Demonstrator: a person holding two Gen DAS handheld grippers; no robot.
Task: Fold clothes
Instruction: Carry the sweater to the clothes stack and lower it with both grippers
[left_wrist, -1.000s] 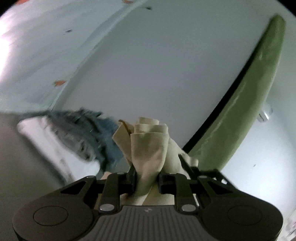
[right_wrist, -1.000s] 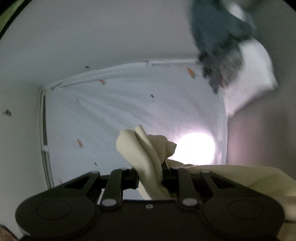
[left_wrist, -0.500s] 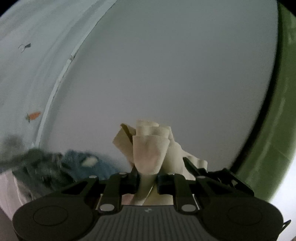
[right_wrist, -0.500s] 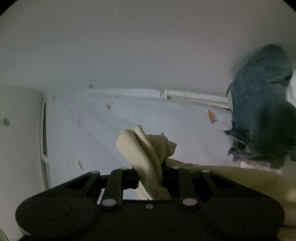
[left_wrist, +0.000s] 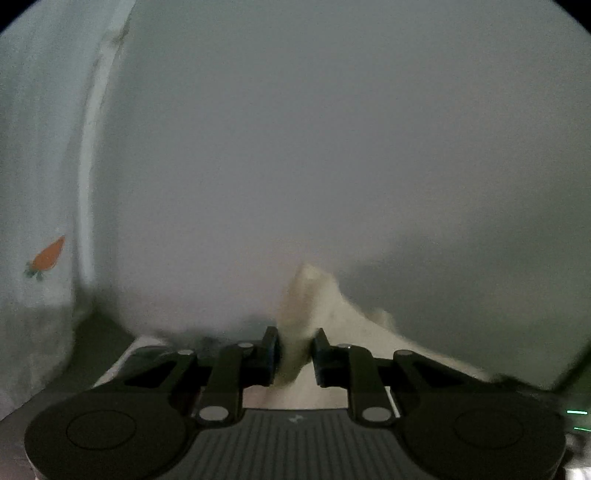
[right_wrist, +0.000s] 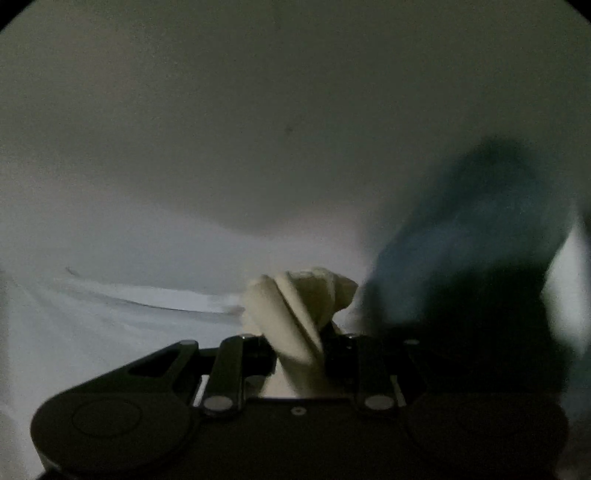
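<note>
A cream garment (left_wrist: 314, 295) is bunched between the fingers of my left gripper (left_wrist: 295, 349), which is shut on it; a fold of it trails off to the lower right. In the right wrist view another bunch of the same cream garment (right_wrist: 299, 302) sticks up between the jaws of my right gripper (right_wrist: 299, 350), also shut on it. Both views are blurred by motion. The rest of the garment is hidden below the grippers.
A blurred blue-grey garment (right_wrist: 472, 229) hangs close on the right of the right wrist view. A pale sheet with a carrot print (left_wrist: 48, 256) fills the left edge of the left wrist view; a plain white wall (left_wrist: 314, 129) lies ahead.
Both grippers swung sideways while keeping hold of the cream garment. The blue-grey garment left the left wrist view and now sits close on the right of the right wrist view. The green edge is gone.
</note>
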